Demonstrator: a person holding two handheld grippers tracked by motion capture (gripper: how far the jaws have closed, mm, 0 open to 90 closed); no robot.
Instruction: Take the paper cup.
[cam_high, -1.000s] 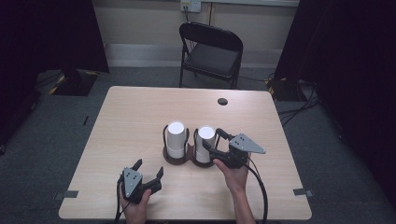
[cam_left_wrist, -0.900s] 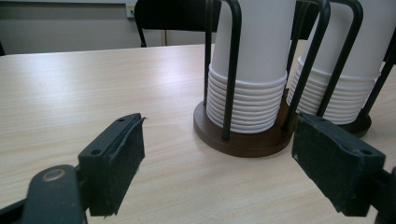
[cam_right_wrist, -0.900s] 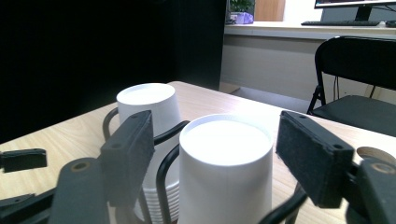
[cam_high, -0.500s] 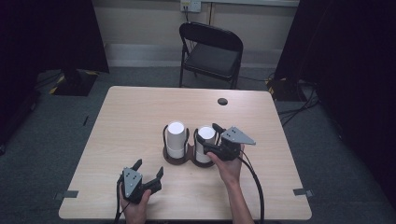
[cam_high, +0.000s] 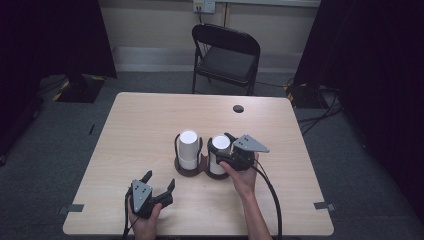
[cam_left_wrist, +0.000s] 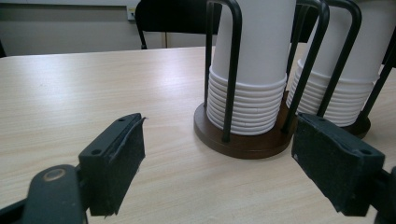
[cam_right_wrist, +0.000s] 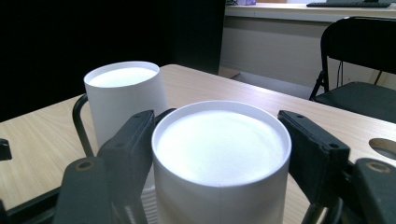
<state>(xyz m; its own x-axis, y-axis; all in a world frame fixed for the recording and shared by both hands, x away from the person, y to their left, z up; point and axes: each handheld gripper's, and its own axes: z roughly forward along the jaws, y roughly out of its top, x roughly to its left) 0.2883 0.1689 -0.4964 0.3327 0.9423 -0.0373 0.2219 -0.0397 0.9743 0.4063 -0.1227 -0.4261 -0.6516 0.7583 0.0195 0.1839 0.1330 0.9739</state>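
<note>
High view: two stacks of upturned white paper cups stand side by side in a dark wire holder near the middle of the desk (cam_high: 150, 120). The right gripper (cam_high: 223, 150) reaches in from the right at the top of the right-hand cup stack (cam_high: 219, 150), its grey plate pointing away to the right. The left cup stack (cam_high: 188, 149) stands just beside it, untouched. The left gripper (cam_high: 159, 182) rests low near the front edge of the desk, well apart from the holder, with its jaws spread wide and nothing between them.

Right gripper view shows the top cup (cam_right_wrist: 219, 158) sitting between the two black jaws, one on each side of its upturned base. The jaws have just been closing around it; both pads lie against the cup wall, so the gripper holds the top cup of the right-hand stack. The other stack rises behind on the left.

Left gripper view looks along the open jaws toward the round brown holder base (cam_left_wrist: 243, 140), where the nested cup rims sit inside black wire loops (cam_left_wrist: 231, 70). A black folding chair (cam_high: 227, 55) stands beyond the far edge of the desk.
</note>
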